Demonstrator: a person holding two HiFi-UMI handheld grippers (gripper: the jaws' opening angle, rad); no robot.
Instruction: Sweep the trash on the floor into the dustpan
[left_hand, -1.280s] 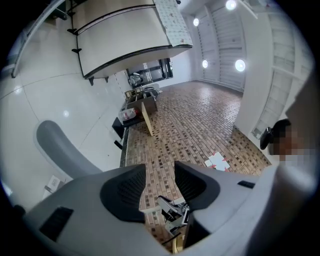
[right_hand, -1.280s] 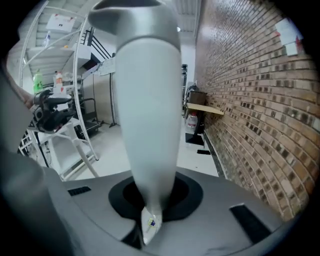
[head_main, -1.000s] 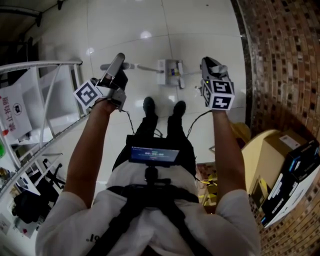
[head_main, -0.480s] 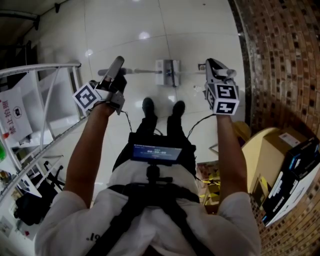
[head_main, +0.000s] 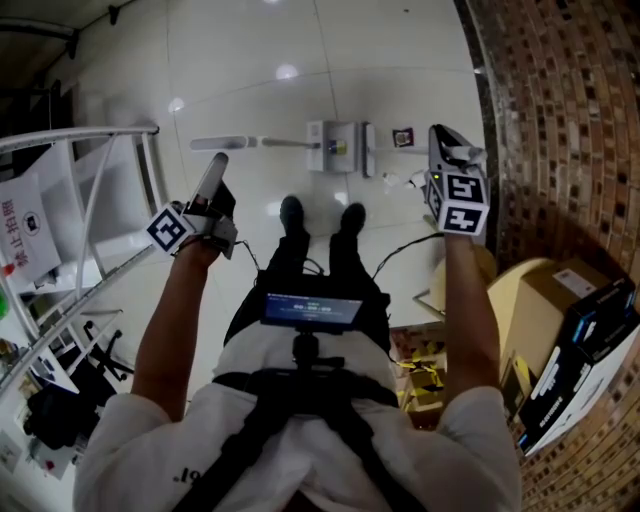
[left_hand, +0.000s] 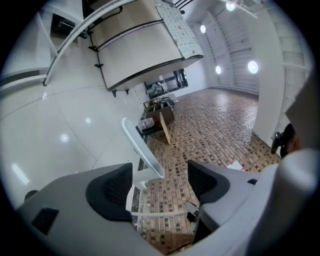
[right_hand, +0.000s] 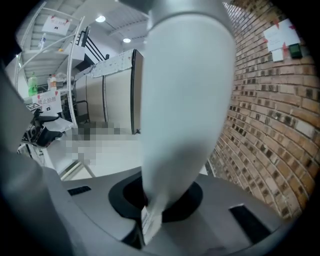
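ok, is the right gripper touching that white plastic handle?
Touching. The right gripper view shows the right gripper with its jaws closed on the narrow end of the white plastic handle, which runs out from between them.

A brick wall (head_main: 560, 120) is running along your right, with a cardboard box (head_main: 555, 300) and a dark, blue-striped carton (head_main: 590, 350) sitting at its foot. On your left a white railing (head_main: 90, 135) is curving past a red-printed sign (head_main: 20, 235).
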